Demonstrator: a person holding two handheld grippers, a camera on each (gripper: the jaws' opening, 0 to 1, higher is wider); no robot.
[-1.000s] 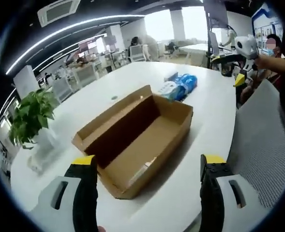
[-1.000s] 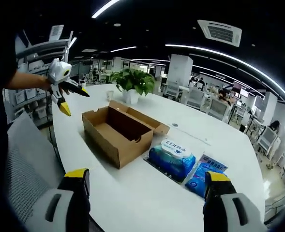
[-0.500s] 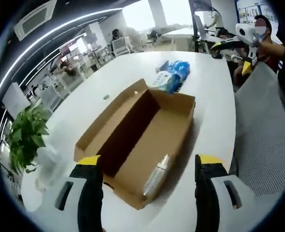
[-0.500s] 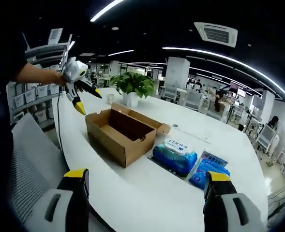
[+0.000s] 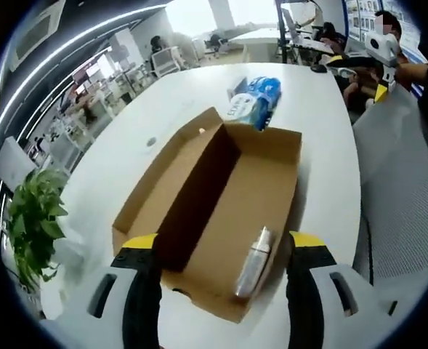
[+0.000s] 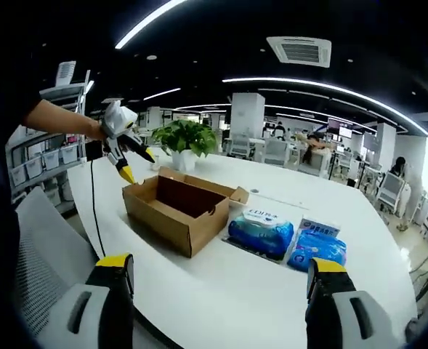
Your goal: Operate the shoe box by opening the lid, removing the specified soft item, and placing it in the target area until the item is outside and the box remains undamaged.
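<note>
Hovering closer over the shoe box (image 5: pixel 221 211) than a second ago, my left gripper (image 5: pixel 224 251) now looks almost straight down into it, jaws spread and empty. Inside, near the box's closest corner, lies a pale wrapped bundle (image 5: pixel 253 263), its long axis along the box's length. My right gripper (image 6: pixel 217 273) hangs well back, released.

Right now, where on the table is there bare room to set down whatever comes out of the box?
Bare white table lies between the open cardboard box and the right gripper. Behind the box stands a potted plant; beside it, blue wipe packs crowd the surface.
</note>
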